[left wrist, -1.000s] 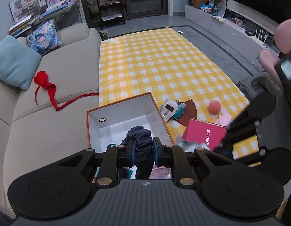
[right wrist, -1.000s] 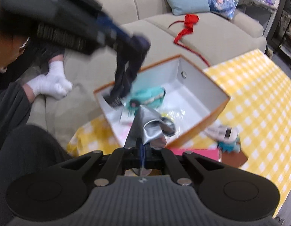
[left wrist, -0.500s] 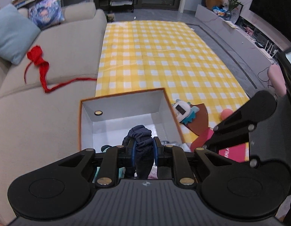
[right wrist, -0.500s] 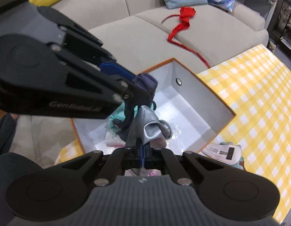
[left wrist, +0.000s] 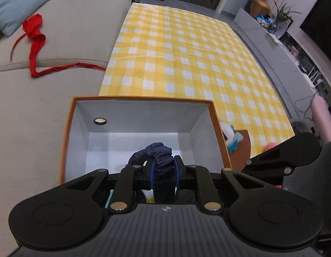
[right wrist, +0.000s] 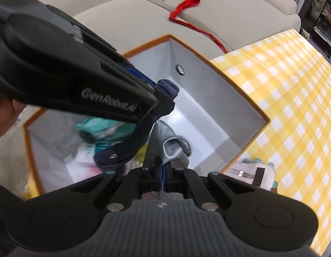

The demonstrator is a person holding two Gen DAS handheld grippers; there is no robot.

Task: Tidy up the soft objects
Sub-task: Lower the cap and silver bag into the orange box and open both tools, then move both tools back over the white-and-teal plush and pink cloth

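Right wrist view: both grippers angle down over box [right wrist: 234, 98], fingers clamping navy cloth [right wrist: 167, 90] and silver cloth [right wrist: 172, 147].

Box [left wrist: 216, 126] between sofa [left wrist: 58, 98] and plush toy [left wrist: 230, 136], on checked cloth [left wrist: 187, 53].

The room light is soft and even, a bit dim and bluish. Both pictures bend at the edges like a fishbowl. The left view looks sharp. In the right view, the left gripper [right wrist: 152, 98] at upper left and the things under it look blurry.
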